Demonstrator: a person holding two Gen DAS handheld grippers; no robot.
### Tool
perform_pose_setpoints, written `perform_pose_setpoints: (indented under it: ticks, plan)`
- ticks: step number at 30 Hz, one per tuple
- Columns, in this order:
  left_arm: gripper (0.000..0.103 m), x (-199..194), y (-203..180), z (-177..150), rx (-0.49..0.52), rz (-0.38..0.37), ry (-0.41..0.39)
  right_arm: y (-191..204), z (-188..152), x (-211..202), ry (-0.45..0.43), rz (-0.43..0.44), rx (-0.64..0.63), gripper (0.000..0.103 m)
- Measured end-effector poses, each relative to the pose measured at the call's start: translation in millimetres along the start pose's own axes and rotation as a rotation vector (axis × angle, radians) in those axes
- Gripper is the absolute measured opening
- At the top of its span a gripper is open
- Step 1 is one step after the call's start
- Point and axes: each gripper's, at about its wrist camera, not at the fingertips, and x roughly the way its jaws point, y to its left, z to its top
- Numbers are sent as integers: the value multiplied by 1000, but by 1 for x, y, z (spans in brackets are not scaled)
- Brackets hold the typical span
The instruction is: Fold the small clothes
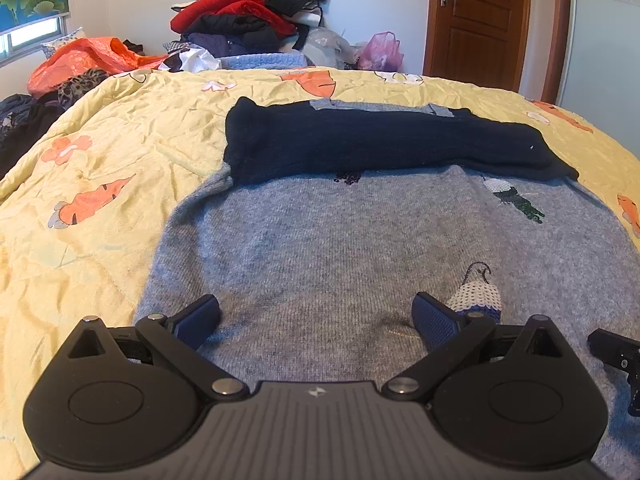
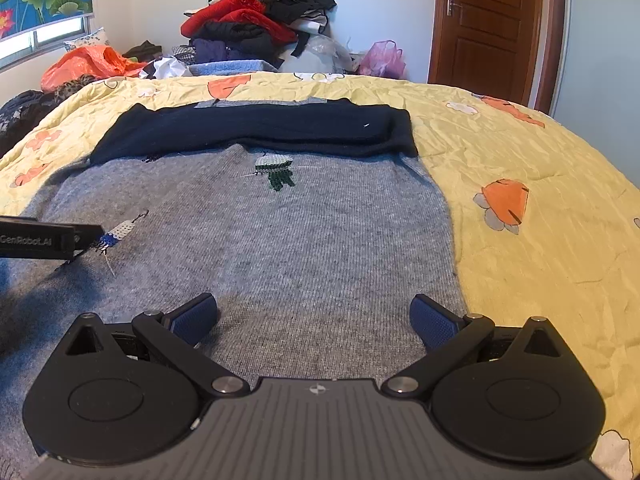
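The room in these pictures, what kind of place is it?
Most likely a bedroom in a home. A grey sweater lies spread on a bed with a yellow quilt, a heap of clothes is piled by the far wall, and there is a wooden door.

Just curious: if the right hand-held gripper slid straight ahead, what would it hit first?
Probably the dark navy sleeves folded across the grey sweater; the right hand-held gripper, open, has only flat knit before that.

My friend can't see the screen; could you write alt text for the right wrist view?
An open right hand-held gripper hovers over a grey knitted sweater with dark navy sleeves folded across its top, spread on a yellow carrot-print quilt; a clothes pile lies behind.
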Motion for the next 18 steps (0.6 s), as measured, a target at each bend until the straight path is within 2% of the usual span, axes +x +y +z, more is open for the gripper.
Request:
perform_pose_setpoints:
  ticks: [6,10,18]
  plan:
    - [103,-20,-3,-11,-25,10,56,0,0,0,0,0,0,103]
    - [103,-33,-6,-33,2,7,-11,0,0,0,0,-1,0,103]
    - [103,-31,-4,-30,-1,0,-8,0,-9,-13,13,-8,-3,103]
